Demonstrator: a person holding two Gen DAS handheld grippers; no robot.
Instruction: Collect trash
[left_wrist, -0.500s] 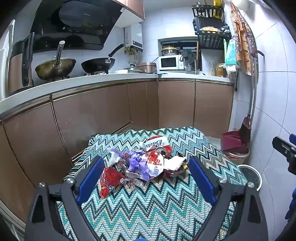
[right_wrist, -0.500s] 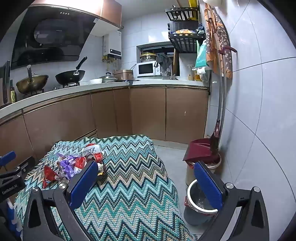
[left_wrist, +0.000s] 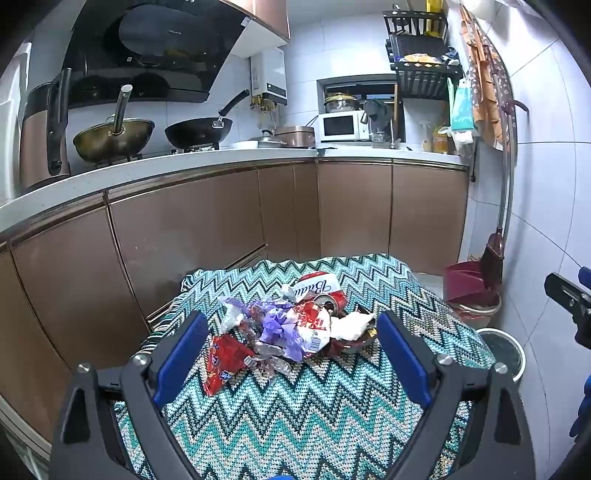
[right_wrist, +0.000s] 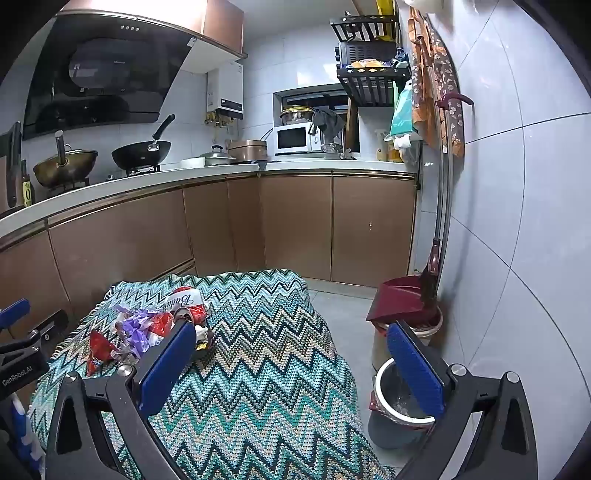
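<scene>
A pile of trash (left_wrist: 284, 325) lies on a zigzag-patterned cloth (left_wrist: 306, 417): a crushed red and white can (left_wrist: 319, 290), purple and silver wrappers (left_wrist: 275, 326), a red wrapper (left_wrist: 223, 360) and a white crumpled paper (left_wrist: 351, 326). My left gripper (left_wrist: 291, 332) is open and empty, its blue pads either side of the pile, a little short of it. My right gripper (right_wrist: 291, 347) is open and empty, to the right of the pile (right_wrist: 147, 328). A small lined trash bin (right_wrist: 400, 402) stands on the floor at the right.
Brown kitchen cabinets (left_wrist: 221, 229) run behind the cloth-covered table. A red dustpan and broom (right_wrist: 410, 299) rest on a bucket by the tiled right wall. Pans sit on the stove (left_wrist: 155, 133).
Both views have hardly shifted; the trash pile lies as before and both grippers stay open.
</scene>
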